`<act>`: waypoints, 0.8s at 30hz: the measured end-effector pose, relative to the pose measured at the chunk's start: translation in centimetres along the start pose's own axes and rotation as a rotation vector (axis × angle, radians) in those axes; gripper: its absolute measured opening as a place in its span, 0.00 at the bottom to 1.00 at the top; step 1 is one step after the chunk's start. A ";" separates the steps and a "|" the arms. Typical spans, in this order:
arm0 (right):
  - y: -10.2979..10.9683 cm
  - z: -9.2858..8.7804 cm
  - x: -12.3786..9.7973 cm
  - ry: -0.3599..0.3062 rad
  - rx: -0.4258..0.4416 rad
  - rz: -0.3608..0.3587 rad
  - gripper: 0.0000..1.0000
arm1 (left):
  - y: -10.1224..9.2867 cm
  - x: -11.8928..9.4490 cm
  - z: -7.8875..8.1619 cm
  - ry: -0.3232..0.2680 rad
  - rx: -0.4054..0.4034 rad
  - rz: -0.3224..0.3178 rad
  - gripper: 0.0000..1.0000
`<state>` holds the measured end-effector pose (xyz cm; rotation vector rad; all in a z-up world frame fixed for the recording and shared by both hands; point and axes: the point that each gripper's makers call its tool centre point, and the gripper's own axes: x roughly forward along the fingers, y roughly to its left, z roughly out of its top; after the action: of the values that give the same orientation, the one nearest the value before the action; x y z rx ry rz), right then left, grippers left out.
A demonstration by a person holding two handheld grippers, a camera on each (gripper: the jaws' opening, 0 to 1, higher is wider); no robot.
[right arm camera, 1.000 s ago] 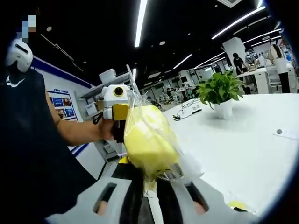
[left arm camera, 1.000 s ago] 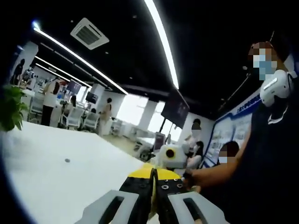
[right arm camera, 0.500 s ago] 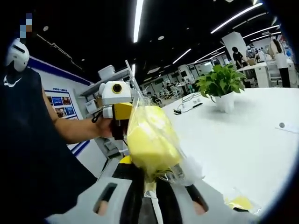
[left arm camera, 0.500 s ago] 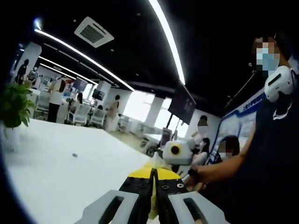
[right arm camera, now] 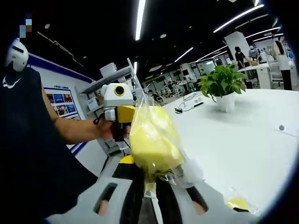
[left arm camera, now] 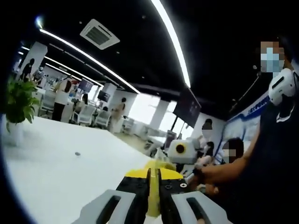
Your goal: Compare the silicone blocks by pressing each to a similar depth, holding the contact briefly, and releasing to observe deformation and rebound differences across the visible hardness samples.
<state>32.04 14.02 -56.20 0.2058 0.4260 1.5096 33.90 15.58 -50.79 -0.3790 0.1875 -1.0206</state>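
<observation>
I count two yellow blocks. One bagged yellow silicone block [right arm camera: 154,144] is held up off the table, its clear plastic bag pinched at the bottom edge between the jaws of my right gripper [right arm camera: 150,189]. In the left gripper view, my left gripper [left arm camera: 153,205] has its jaws pressed onto a thin yellow edge [left arm camera: 153,198], prob. the same bagged block seen edge-on, though the view is too poor to be sure. The left gripper also shows in the right gripper view [right arm camera: 117,109], just behind the bag, with a hand [right arm camera: 106,130] on it. A second small bagged yellow piece [right arm camera: 237,202] lies flat on the white table [right arm camera: 243,154], low right, well apart from the held block.

One potted plant [right arm camera: 222,84] stands on the table, w/ a dark cable [right arm camera: 187,106] beside it. Room is an open office: dark ceiling, long light strips [left arm camera: 170,42], one ceiling vent [left arm camera: 97,33], a wall screen [left arm camera: 187,106], several people at far desks.
</observation>
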 end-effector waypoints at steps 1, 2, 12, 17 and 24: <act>0.0 0.0 0.0 0.000 0.001 -0.003 0.04 | -0.1 0.0 0.0 0.001 0.022 0.001 0.02; 0.0 0.0 0.0 0.000 0.004 -0.005 0.04 | -0.4 0.1 0.0 0.001 0.046 -0.001 0.00; 0.6 -0.2 0.2 0.018 -0.014 0.000 0.04 | -0.6 -0.4 -0.3 0.028 0.021 -0.010 0.00; 0.5 -0.2 0.5 0.010 -0.021 -0.005 0.03 | -0.4 -0.5 -0.2 0.036 0.058 -0.014 0.00; 0.5 0.2 1.3 -0.009 -0.017 -0.024 0.03 | 0.0 -1.0 0.4 0.049 0.110 -0.020 0.00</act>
<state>31.69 15.36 -56.00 0.1938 0.4066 1.4880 33.55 16.51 -50.46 -0.2569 0.1714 -1.0554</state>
